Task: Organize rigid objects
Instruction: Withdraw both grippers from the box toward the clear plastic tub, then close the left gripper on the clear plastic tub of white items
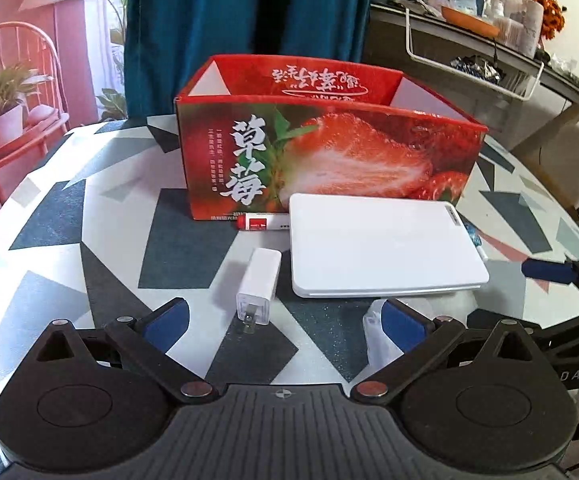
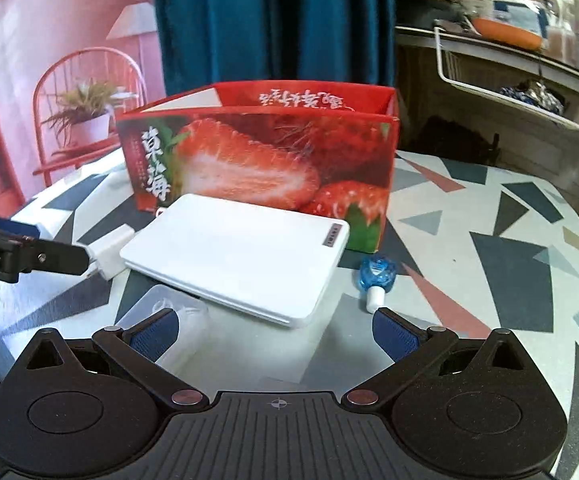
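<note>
A red strawberry-printed box [image 1: 321,152] [image 2: 265,160] stands open-topped on the patterned table [image 1: 89,220]. A flat white case [image 1: 381,244] [image 2: 241,260] lies in front of it. A white plug adapter [image 1: 257,284] [image 2: 109,254] lies left of the case, just ahead of my open, empty left gripper [image 1: 285,324]. A small red and white tube [image 1: 261,223] lies against the box. A clear plastic box [image 2: 169,328] [image 1: 377,340] sits under the case's near edge. A blue correction tape [image 2: 377,276] lies right of the case. My right gripper [image 2: 275,332] is open and empty.
The left gripper's arm [image 2: 25,256] enters the right wrist view from the left; the right gripper [image 1: 561,272] shows at the right of the left wrist view. A cluttered shelf with a white wire basket [image 1: 473,64] stands behind right. A red chair with a plant [image 1: 5,112] stands behind left.
</note>
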The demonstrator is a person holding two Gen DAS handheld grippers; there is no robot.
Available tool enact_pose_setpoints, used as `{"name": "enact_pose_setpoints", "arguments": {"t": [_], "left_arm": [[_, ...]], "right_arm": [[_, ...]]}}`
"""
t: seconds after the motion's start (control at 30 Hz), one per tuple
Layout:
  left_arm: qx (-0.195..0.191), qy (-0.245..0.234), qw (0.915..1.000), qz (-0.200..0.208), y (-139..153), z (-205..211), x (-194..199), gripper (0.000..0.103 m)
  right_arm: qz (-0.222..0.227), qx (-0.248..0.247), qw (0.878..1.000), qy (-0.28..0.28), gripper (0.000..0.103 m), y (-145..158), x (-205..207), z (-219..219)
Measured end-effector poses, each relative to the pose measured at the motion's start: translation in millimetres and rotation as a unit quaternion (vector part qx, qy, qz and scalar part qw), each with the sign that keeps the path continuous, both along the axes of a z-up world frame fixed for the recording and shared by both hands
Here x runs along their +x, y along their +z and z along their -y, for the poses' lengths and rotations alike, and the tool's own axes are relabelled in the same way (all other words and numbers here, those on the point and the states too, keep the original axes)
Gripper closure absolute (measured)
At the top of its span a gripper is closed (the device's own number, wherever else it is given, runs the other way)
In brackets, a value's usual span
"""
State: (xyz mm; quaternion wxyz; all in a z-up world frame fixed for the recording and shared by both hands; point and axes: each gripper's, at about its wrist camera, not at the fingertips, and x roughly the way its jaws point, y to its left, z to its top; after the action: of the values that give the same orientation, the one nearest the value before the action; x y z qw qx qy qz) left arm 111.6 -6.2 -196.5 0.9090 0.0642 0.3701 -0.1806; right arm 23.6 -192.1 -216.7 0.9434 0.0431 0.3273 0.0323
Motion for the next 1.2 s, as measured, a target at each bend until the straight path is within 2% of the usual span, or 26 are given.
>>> {"name": "enact_pose_setpoints", "arguments": {"t": [0.27, 0.6, 0.7, 0.87, 0.97, 1.2], "left_arm": [[-0.002, 0.011, 0.9995, -0.030, -15, -1, 4, 0.000], [-0.003, 0.007, 0.9991, -0.041, -19, 1, 3, 0.001], [-0.012, 0.003, 0.9990, -0.043, -19, 1, 3, 0.005], [-0.022, -0.008, 0.9982, -0.055, -22, 3, 3, 0.021], [-0.027, -0.018, 0.9979, -0.057, -23, 5, 2, 0.029], [-0.046, -0.035, 0.9958, -0.072, -25, 7, 2, 0.038]], "right_arm": [[-0.014, 0.009, 1.000, 0.011, 0.000, -6, 5, 1], [-0.028, 0.018, 0.999, 0.033, 0.003, -9, 6, -3], [-0.031, 0.020, 0.998, 0.042, 0.007, -10, 7, -4], [-0.036, 0.013, 0.997, 0.065, 0.012, -12, 7, -11], [-0.032, 0.007, 0.996, 0.085, 0.019, -11, 6, -16], [-0.029, 0.007, 0.992, 0.119, 0.024, -10, 4, -26]]}}
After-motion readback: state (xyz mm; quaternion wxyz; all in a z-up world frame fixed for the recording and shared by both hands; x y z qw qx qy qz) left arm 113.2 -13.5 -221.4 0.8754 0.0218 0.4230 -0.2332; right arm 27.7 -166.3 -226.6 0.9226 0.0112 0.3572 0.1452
